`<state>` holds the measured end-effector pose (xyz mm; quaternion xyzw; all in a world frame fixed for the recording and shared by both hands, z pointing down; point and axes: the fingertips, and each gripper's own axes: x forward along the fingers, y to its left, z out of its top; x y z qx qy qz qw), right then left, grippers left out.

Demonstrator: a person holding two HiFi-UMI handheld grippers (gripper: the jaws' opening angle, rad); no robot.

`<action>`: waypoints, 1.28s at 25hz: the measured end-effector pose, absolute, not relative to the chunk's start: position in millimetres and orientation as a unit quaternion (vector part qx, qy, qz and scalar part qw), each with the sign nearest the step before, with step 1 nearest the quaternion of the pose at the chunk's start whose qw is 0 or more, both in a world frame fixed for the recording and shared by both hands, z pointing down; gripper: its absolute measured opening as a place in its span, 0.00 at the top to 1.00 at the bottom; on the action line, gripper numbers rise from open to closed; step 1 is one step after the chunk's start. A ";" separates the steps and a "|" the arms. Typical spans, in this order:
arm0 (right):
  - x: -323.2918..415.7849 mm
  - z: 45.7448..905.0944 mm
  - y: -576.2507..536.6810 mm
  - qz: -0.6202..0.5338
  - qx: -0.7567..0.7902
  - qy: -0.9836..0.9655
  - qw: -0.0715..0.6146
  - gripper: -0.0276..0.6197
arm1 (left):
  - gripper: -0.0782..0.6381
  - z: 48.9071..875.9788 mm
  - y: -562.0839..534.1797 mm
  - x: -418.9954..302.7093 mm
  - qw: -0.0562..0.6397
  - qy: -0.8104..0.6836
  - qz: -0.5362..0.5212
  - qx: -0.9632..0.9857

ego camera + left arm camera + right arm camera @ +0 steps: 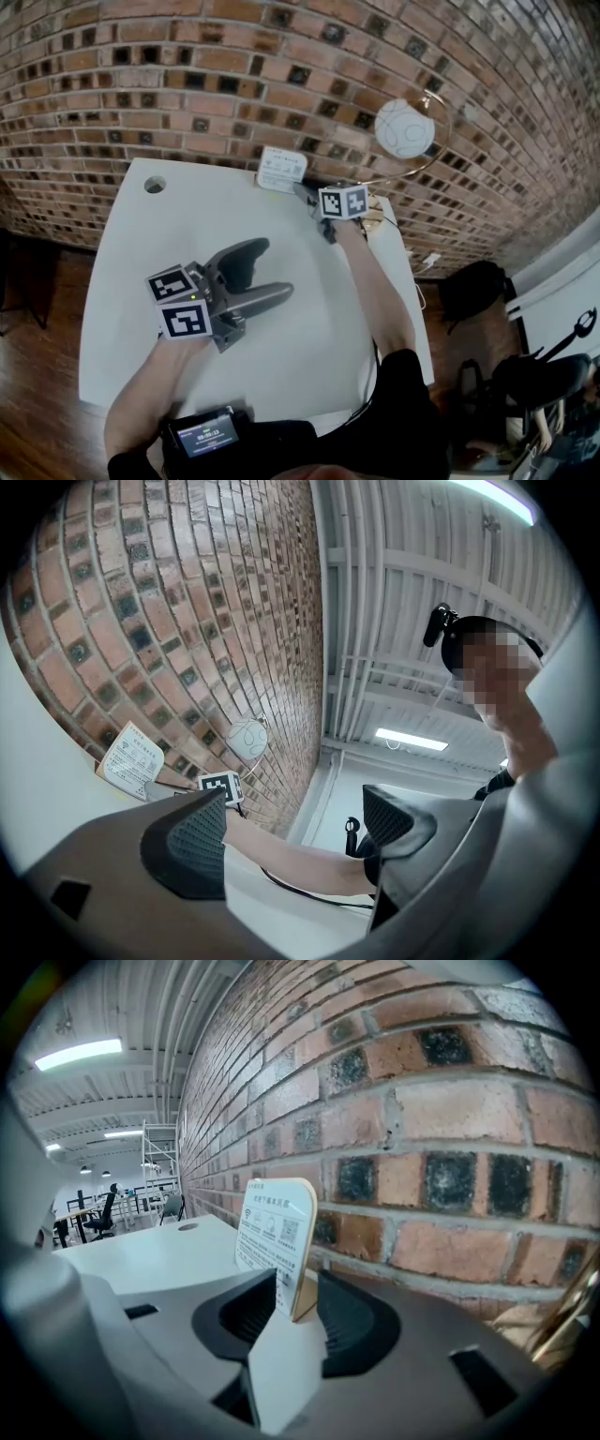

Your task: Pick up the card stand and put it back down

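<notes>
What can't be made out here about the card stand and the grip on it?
- Base of the white, wood-edged card stand: right gripper view, hidden behind the right gripper's black pads shut on it; lifted or resting, unclear.
- Its print: head view, too small; right gripper view, too fine to read.
- Right gripper's jaws: head view, covered by its own marker cube.

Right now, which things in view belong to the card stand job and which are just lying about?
In the job:
- card stand
- right gripper, jaws closed on the stand
- table it goes back onto

Lying about:
- left gripper, open and empty
- globe lamp by the brick wall
- timer screen at the near edge
</notes>
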<state>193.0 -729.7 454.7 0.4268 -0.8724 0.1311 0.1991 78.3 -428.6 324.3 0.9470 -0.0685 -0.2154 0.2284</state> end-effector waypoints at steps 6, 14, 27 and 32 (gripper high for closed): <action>190.2 454.0 -728.2 0.134 0.425 -0.873 0.198 0.70 | 0.26 323.5 -428.5 78.5 0.229 -0.067 -0.215 0.947; 189.4 455.8 -728.0 0.139 0.427 -0.872 0.195 0.70 | 0.26 325.3 -428.9 78.7 0.230 -0.068 -0.216 0.947; 186.1 455.6 -720.5 0.142 0.429 -0.869 0.203 0.70 | 0.26 327.2 -430.1 79.2 0.234 -0.066 -0.215 0.946; 200.5 450.2 -720.8 0.148 0.459 -0.853 0.197 0.70 | 0.26 330.6 -430.4 81.3 0.236 -0.066 -0.211 0.946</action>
